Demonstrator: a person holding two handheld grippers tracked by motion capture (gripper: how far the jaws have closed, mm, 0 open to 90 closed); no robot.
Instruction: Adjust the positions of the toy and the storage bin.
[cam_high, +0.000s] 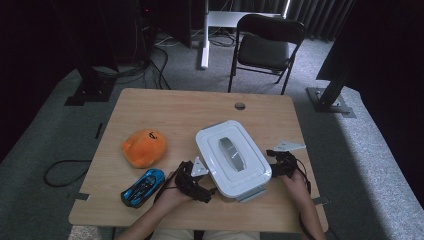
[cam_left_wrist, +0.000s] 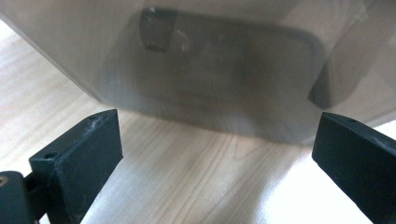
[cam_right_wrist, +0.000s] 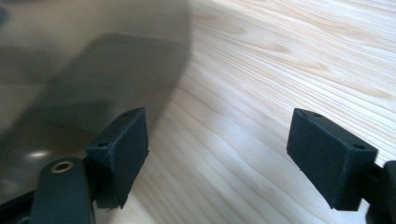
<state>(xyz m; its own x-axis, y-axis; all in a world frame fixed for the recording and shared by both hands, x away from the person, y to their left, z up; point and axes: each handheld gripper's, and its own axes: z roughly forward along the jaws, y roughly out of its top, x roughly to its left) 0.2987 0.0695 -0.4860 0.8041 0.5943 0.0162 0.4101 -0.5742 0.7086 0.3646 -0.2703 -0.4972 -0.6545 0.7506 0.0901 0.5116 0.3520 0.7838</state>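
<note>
Wooden table (cam_high: 150, 110): white box (cam_high: 232, 157) between left tongs (cam_high: 200, 187), right tongs (cam_high: 275, 162).

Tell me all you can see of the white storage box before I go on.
The white storage box is a rounded rectangular plastic bin with its lid on; a grey handle lies in the lid's recessed middle, and a grey latch sticks out at its near end. It sits flat and skewed on the wooden table. Its walls look translucent up close. The left gripper and right gripper flank it, jaws open, neither clamping it.
</note>
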